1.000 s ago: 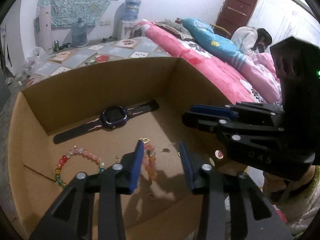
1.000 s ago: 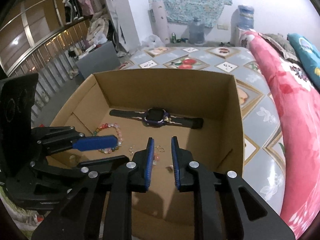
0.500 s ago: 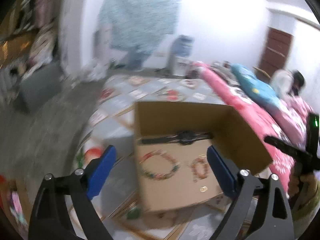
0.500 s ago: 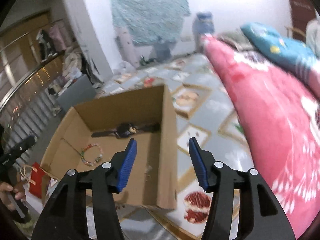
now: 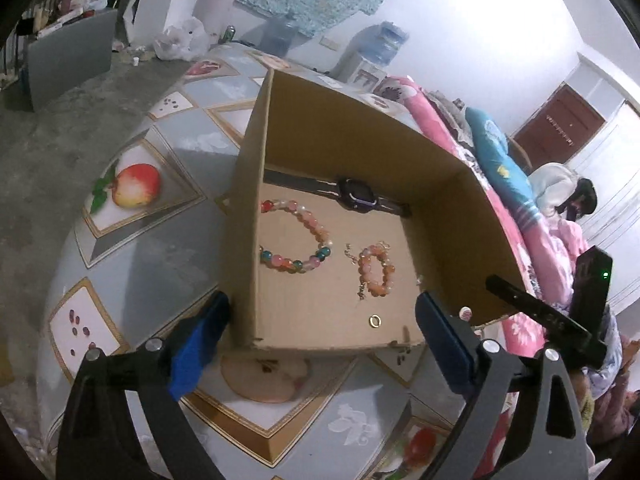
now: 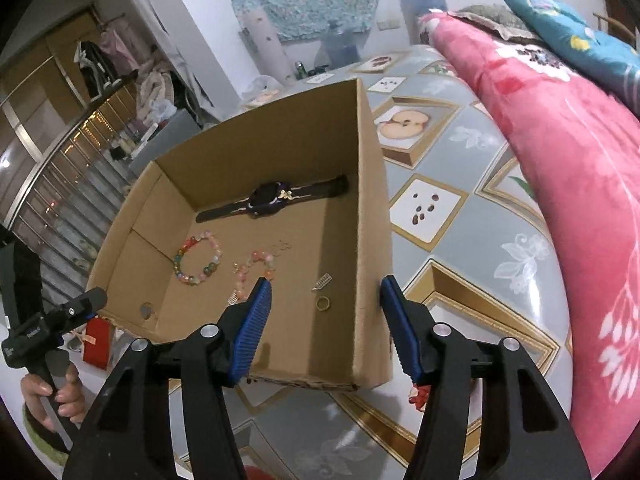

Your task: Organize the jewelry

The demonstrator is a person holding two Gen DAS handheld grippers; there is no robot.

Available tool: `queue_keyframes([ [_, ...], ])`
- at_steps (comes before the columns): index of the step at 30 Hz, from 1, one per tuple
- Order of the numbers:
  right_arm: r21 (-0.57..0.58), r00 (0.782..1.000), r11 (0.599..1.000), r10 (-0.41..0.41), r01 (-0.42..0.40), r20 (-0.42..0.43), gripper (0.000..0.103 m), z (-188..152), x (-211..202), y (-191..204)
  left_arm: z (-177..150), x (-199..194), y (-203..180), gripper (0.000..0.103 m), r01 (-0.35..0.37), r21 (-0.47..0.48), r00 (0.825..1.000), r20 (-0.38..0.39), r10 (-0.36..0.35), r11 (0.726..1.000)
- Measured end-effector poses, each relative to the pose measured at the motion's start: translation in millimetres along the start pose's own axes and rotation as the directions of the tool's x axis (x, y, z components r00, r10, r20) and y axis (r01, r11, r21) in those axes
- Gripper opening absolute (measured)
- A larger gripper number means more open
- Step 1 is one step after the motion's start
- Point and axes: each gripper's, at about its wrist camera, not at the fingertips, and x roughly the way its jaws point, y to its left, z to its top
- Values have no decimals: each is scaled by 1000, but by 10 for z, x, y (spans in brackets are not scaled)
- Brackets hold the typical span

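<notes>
- Step: both grippers stand at the near corners of the box [image 5: 248,216], on the patterned floor; judged ready to lift or shift it.
- Left gripper [image 5: 316,344]: fingers wide apart, empty. Right gripper [image 6: 326,320]: fingers half apart, straddling the box's right wall without gripping.
- Inside: one watch [image 5: 356,198], two bead bracelets [image 5: 296,240], one ring [image 5: 375,321].

Cardboard box [image 5: 256,208] sits on the patterned floor mat [image 5: 168,240], bed [image 6: 560,168] alongside. In the box: watch [image 5: 357,199] along the far wall, large bead bracelet [image 5: 296,236] before it, small bead bracelet [image 5: 375,270] just beside that, ring [image 5: 375,321] nearest the near wall.
</notes>
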Motion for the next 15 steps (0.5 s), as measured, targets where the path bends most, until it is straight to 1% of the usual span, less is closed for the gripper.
queue_keyframes([
  [4,-3,1000,1000,5,-5,-10,54,-40,-39,8,-48,-40,-43,91,-21,-8,1000,-1,21,1000],
  [7,-2,1000,1000,2,-2,-14,54,-84,-74,17,-97,-92,-83,91,-29,6,1000,-10,29,1000],
  [8,-6,1000,1000,-1,1,-13,54,-106,-101,27,-46,-84,-56,91,-27,9,1000,-12,27,1000],
  [13,-18,1000,1000,-7,7,-16,55,-220,-157,41,-190,-156,-48,91,-13,21,1000,-15,13,1000],
  [15,-19,1000,1000,-17,17,3,57,-279,-209,59,-238,-200,-17,92,-10,10,1000,3,10,1000],
])
